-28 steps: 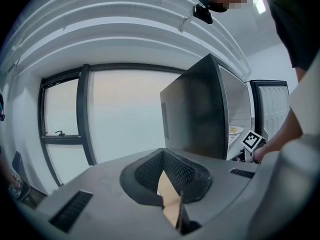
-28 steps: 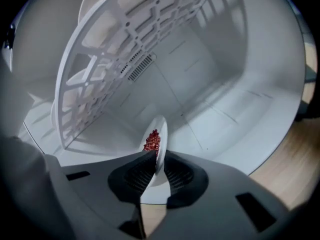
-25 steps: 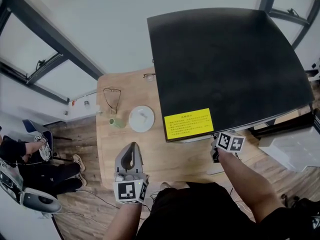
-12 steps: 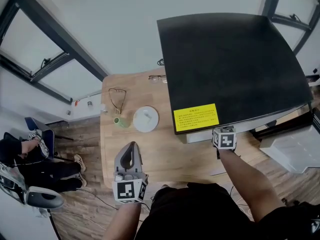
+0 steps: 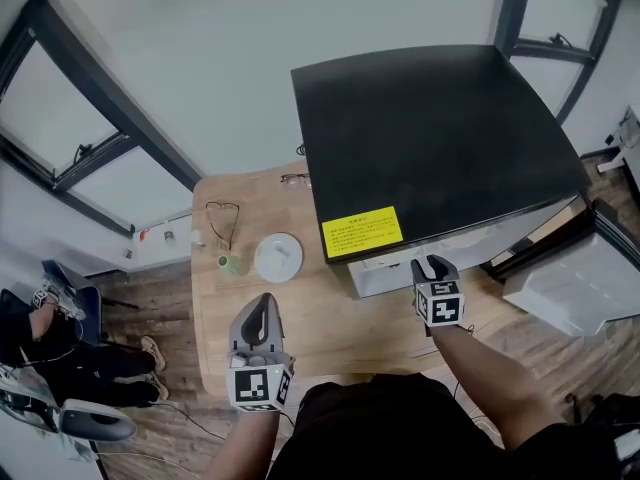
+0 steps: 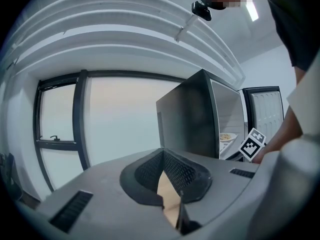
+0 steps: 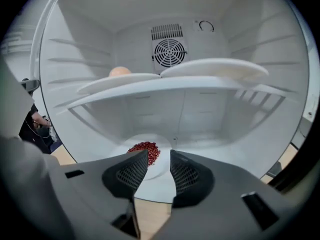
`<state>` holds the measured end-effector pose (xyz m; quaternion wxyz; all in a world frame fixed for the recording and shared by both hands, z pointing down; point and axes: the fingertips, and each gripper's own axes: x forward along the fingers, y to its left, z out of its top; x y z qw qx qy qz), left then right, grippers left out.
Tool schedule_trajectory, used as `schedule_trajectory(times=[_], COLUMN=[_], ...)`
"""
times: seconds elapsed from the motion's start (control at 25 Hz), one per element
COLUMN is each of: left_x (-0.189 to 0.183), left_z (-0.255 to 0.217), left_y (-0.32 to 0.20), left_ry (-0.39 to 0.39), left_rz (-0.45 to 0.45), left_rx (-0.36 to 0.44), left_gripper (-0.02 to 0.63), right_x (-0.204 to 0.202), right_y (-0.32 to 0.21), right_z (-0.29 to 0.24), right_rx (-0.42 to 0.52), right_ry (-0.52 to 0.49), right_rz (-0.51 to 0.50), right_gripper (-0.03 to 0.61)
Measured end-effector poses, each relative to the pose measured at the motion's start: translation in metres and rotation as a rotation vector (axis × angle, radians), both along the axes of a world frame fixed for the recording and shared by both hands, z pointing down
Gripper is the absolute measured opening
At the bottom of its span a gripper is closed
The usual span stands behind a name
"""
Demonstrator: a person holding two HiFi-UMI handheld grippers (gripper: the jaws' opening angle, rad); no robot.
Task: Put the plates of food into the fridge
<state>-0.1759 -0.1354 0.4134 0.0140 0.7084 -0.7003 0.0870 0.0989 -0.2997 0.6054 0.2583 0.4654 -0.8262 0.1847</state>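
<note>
The black fridge (image 5: pixel 430 148) stands open on the wooden table (image 5: pixel 330 318). Inside it, a white plate of red food (image 7: pixel 146 153) lies on the floor. Two more plates (image 7: pixel 120 80) rest on the shelf above, the left one bearing a round bun. My right gripper (image 7: pixel 159 154) hovers at the fridge mouth (image 5: pixel 432 271). Its jaws have just opened and stand open with nothing between them; the red-food plate lies beyond their tips. My left gripper (image 5: pixel 258 320) is held low over the table's front, shut and empty (image 6: pixel 162 156). Another white plate (image 5: pixel 279 256) sits on the table.
A green cup (image 5: pixel 232 264) and a pair of glasses (image 5: pixel 222 220) lie left of the table plate. The white fridge door (image 5: pixel 570 278) hangs open at the right. A seated person (image 5: pixel 50 338) is on the floor at far left.
My right gripper has drawn back and up from under the fridge's front edge, rolled its wrist, and its jaws now show apart. The left gripper has stayed put.
</note>
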Motion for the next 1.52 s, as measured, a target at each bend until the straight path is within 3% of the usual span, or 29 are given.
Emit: schedule_trajectory(times=[0.16,0.32,0.44,0.64,0.92,1.52], left_x=[0.01,0.017,0.025,0.039,0.05,0.067], left_z=[-0.002,-0.005,-0.006,0.004,0.013,0.011], left_y=[-0.001,0.001,0.001,0.007,0.013,-0.004], left_ry=[0.021,0.035,0.039,0.038,0.034,0.025], left_rz=[0.026,0.049,0.066,0.091,0.109,0.141], left_rx=[0.013,0.02,0.03,0.018,0.001,0.006], left_gripper=[0.003,0.003,0.003,0.003,0.003,0.003], right_x=[0.008,0.017,0.022,0.027,0.038,0.039], right_y=[0.017,0.035,0.045,0.063,0.067,0.058], right_z=[-0.025,-0.051,-0.073,-0.111,-0.142,-0.147], right_rx=[0.04,0.085,0.152,0.261,0.273,0.299], right_ry=[-0.046,-0.064,-0.069,-0.162,-0.252,-0.23], right_rz=[-0.004,-0.022,-0.045,-0.106,-0.068,-0.088], right_gripper=[0.149,0.071,0.055,0.037,0.021,0.021])
